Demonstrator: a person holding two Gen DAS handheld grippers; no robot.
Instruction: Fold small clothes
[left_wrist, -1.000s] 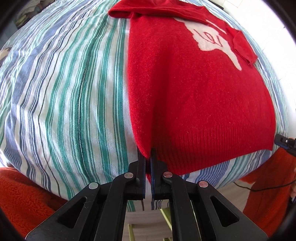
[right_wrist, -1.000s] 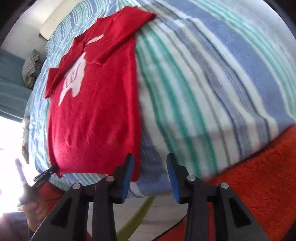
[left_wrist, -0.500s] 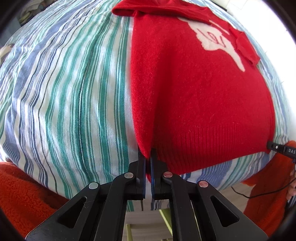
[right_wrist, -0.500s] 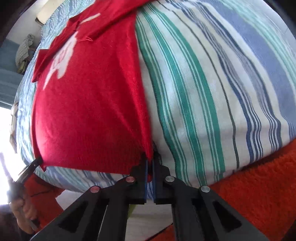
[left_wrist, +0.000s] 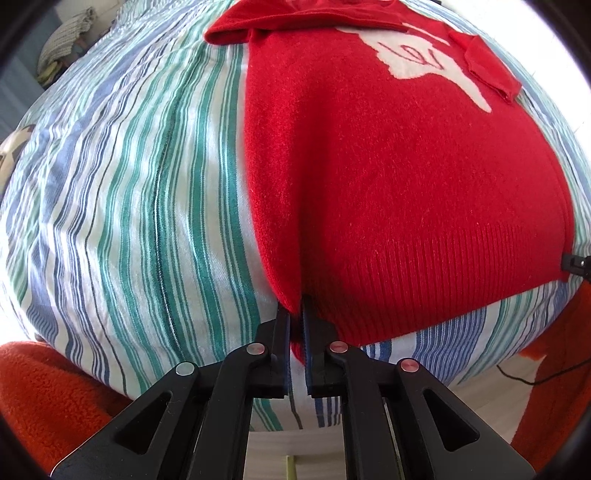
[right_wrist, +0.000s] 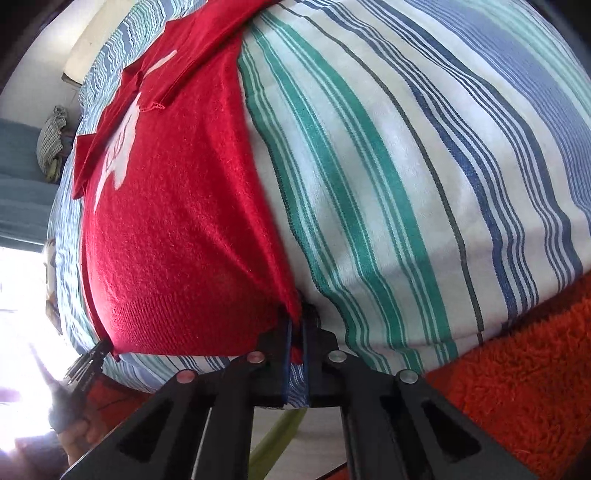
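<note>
A red knitted sweater with a white motif lies flat on the striped bed cover, its sleeves folded in at the far end. My left gripper pinches the hem's left corner; its jaws are opening slightly, with red fabric still between the pads. In the right wrist view the sweater fills the left half, and my right gripper is shut on the hem's right corner. Each gripper shows small in the other's view, at the opposite hem corner.
The striped bed cover stretches wide to both sides of the sweater. Orange fleece lies below the bed's near edge. A folded checked cloth sits at the far left. A hand holds the left gripper.
My right gripper went from open beside the hem to shut on its right corner. The left gripper kept its hold on the other corner and shifted a little.
</note>
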